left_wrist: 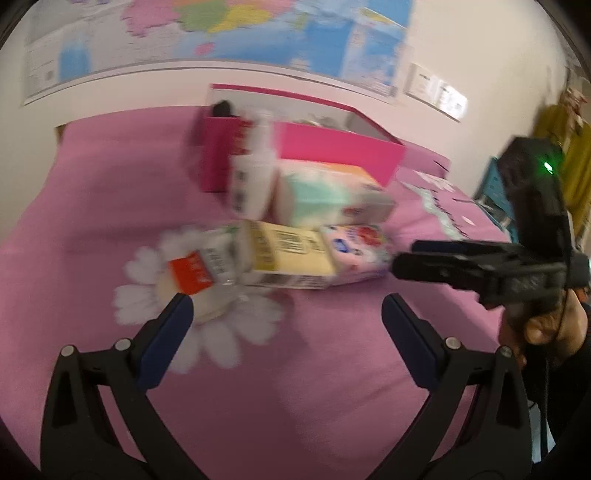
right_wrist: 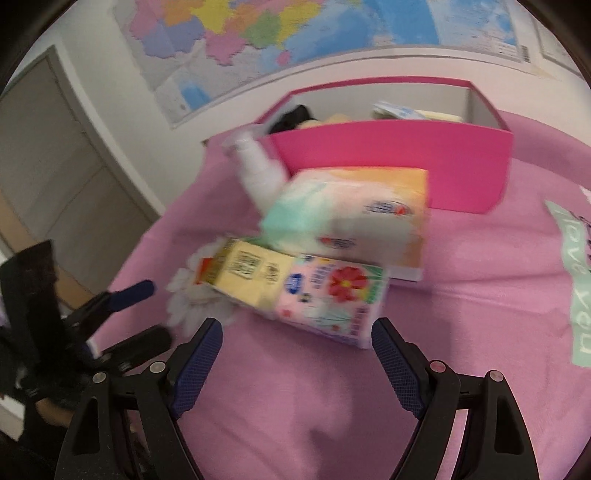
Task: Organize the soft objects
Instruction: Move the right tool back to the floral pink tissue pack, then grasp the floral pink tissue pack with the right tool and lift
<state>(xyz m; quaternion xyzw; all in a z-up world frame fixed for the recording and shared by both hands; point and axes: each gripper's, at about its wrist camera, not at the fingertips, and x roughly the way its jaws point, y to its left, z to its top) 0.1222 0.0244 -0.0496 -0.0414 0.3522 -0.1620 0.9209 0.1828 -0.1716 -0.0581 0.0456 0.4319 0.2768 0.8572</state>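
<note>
Two open hand-held grippers [left_wrist: 286, 310]; three tissue packs [right_wrist: 332, 299], one bottle [left_wrist: 255, 177].

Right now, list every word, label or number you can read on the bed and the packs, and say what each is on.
"love you": on the pale green strip printed on the pink bedsheet.
Flowered tissue pack: printing too blurred to read.
Yellow pack: barcode and label too blurred.
Tissue box: logo unreadable.
White bottle: label blurred.
Wall map: text too small.
</note>
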